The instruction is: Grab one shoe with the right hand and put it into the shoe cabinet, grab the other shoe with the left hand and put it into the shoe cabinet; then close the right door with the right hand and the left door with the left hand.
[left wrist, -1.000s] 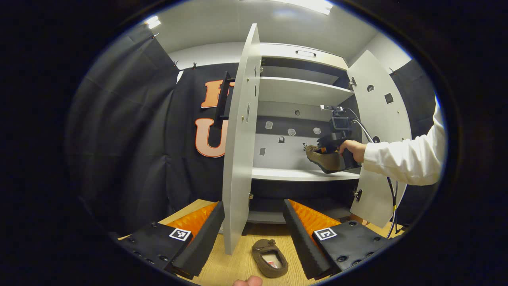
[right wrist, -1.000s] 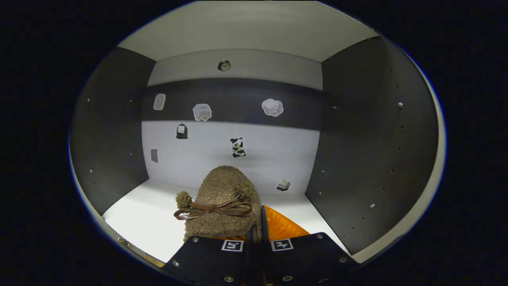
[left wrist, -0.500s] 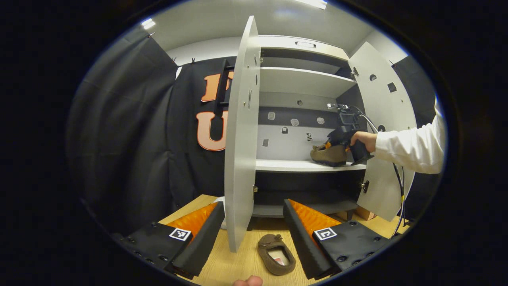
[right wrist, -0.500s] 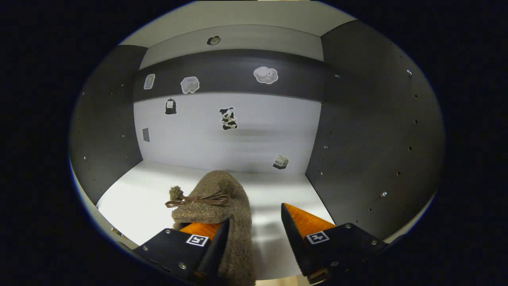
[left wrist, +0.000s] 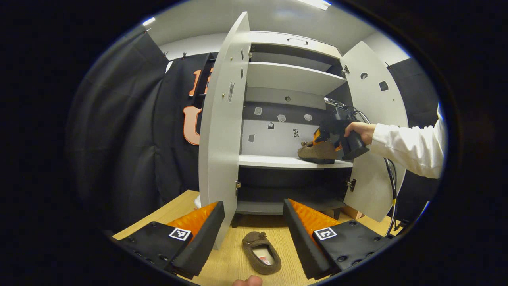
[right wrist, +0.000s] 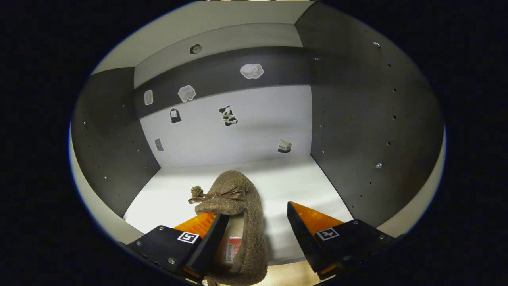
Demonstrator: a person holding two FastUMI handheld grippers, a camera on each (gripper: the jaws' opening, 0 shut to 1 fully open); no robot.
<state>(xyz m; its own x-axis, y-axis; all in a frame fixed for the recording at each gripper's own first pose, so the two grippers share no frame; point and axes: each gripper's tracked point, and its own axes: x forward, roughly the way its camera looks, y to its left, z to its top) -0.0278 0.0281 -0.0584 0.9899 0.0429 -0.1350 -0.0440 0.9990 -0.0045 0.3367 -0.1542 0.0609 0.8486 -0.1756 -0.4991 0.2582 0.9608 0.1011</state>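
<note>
Right gripper (right wrist: 254, 226) spread open at front edge of white cabinet shelf (right wrist: 174, 194), gripping nothing. First fuzzy brown shoe (right wrist: 234, 222) lay on shelf between its fingers, bow toward back wall. Left gripper (left wrist: 254, 230) also open, hovering low above wooden floor (left wrist: 234, 262). Second shoe (left wrist: 261, 252) lay there below cabinet. Left door (left wrist: 220, 131) and right door (left wrist: 373, 131) both stood open.

Black-draped booth (left wrist: 131, 131) around cabinet (left wrist: 293, 79)
</note>
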